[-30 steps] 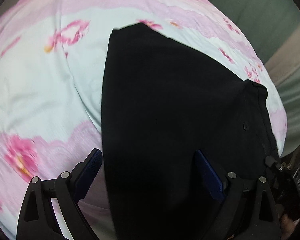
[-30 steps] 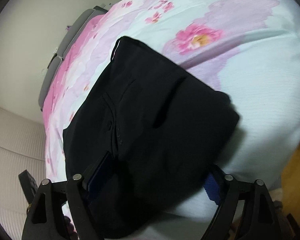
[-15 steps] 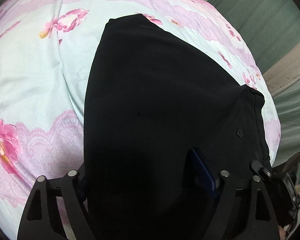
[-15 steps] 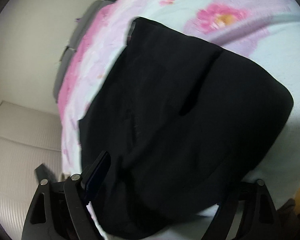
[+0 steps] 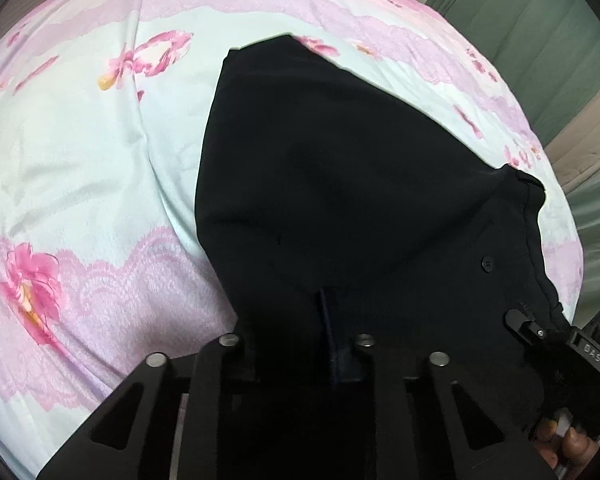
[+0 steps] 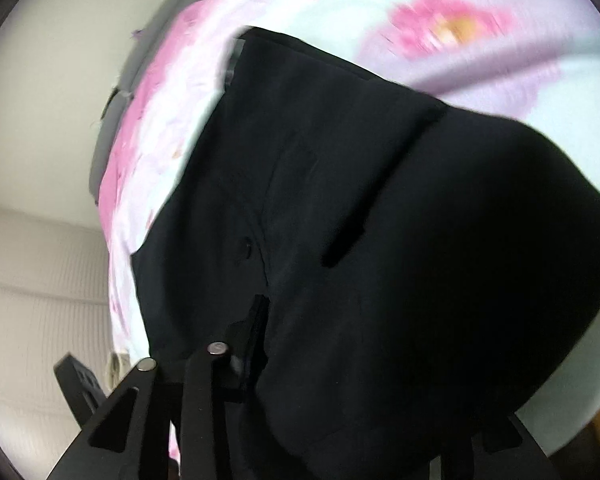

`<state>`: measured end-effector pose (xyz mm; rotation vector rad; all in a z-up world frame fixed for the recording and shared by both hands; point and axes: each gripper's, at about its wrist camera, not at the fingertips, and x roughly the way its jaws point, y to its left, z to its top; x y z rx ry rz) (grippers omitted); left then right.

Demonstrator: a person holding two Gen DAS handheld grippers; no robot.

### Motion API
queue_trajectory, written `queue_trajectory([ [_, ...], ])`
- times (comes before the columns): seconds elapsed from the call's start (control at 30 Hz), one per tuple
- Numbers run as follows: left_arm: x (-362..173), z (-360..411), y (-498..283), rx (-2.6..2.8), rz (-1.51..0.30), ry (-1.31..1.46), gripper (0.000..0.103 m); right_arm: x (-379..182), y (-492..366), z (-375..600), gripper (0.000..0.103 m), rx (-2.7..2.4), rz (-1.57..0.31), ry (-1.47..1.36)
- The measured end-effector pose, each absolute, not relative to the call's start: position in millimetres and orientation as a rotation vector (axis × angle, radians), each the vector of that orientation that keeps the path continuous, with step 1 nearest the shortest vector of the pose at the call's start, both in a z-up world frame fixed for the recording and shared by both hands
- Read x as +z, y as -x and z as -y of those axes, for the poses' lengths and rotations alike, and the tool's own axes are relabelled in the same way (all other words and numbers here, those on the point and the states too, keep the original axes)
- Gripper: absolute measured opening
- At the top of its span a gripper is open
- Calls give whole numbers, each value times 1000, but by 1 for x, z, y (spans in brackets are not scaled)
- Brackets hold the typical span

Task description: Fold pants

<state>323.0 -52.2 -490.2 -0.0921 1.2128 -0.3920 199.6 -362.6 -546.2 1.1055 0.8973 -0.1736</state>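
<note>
From the left wrist, the black pants (image 5: 360,184) lie folded on a floral pink-and-white bedsheet (image 5: 80,168), a small button (image 5: 487,263) showing near the waistband edge at right. The left gripper (image 5: 300,320) has its fingers drawn close together, pinching the near hem of the fabric.

From the right wrist, the pants (image 6: 380,208) look blurred, with a seam and a pocket slit visible. The right gripper (image 6: 352,344) is half buried in cloth; its right finger is hidden, so its width cannot be told.
</note>
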Motion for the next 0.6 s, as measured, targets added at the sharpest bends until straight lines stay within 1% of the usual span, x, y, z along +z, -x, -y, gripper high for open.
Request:
queue_trajectory([
  [0.07,-479,54,-322,-399,-1197,85,14,-533,-202,361,29,-146,-889,-1088],
  [0.17,-459,52,-316,-385,-1181,108,12,-507,-202,355,27,-88,-865,-1066],
  [0.3,-425,50,-306,-359,-1151,123,11,-470,-209,360,26,-8,-838,-1047],
  [0.43,-378,44,-300,-293,-1115,129,10,-435,-225,367,26,73,-845,-1019],
  [0.6,-327,15,-305,-220,-1087,170,10,-382,-255,356,26,206,-859,-954],
])
